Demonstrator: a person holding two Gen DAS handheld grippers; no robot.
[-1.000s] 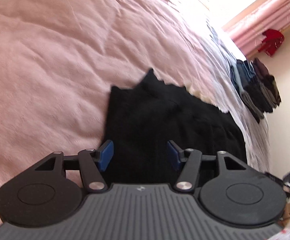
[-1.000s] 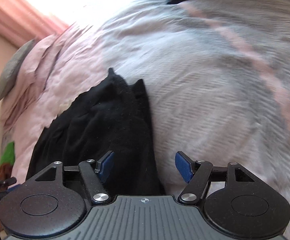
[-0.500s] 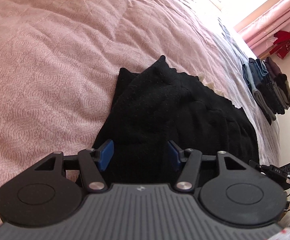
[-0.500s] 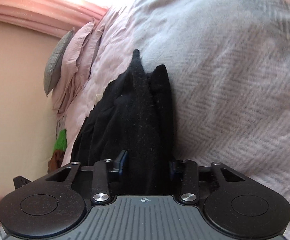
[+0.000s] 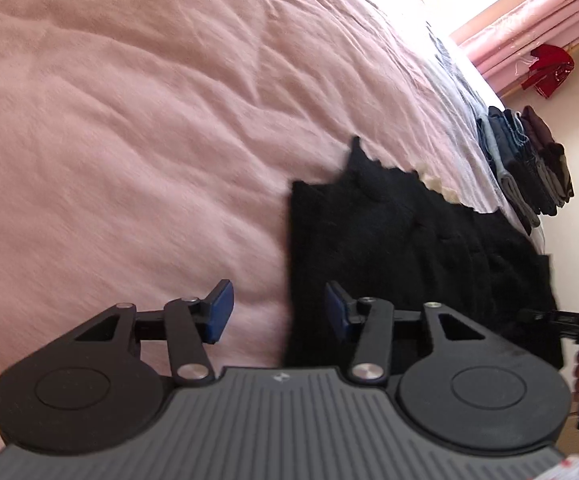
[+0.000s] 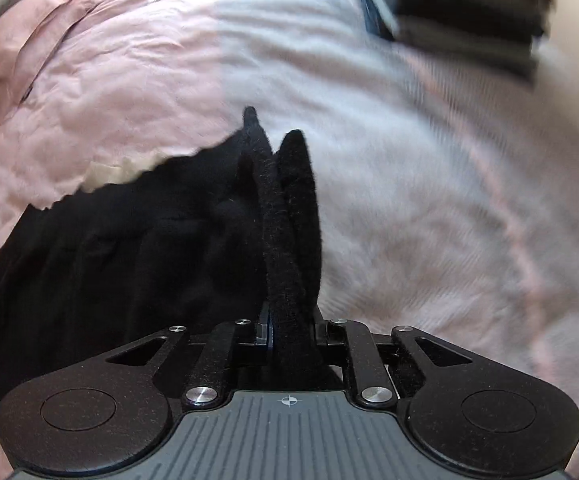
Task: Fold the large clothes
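So from my left wrist cam, going left to right: most of the view is the rumpled pink quilted bedspread (image 5: 129,128), then the black fuzzy knit garment (image 5: 389,248) lying flat on it toward the right, a scrap of cream fabric (image 5: 435,182) poking out from its far edge, and past that a stack of folded dark and denim clothes (image 5: 529,164) at the bed's edge. There are pink curtains (image 5: 537,20) with something red (image 5: 549,72) hanging by them in the top right corner. Nothing sits between my claws and the garment.

The garment's long axis runs from near the camera up and away toward the stack, with a pointy corner sticking up at the far end.

My left claw (image 5: 277,314) is partly open and closing a bit, with nothing pinched; its left pad is over bare bedspread and the right pad over the garment's edge. Half a second ago both pads were over black fabric, so it's slid off to the side.

On the right cam, the right claw (image 6: 289,332) is closing down on a bunched ridge of the black fabric and the pads are squeezing it. A second ago that claw was wide open over the flat garment. The grey-white blanket (image 6: 409,200) fills the right side, blurry.
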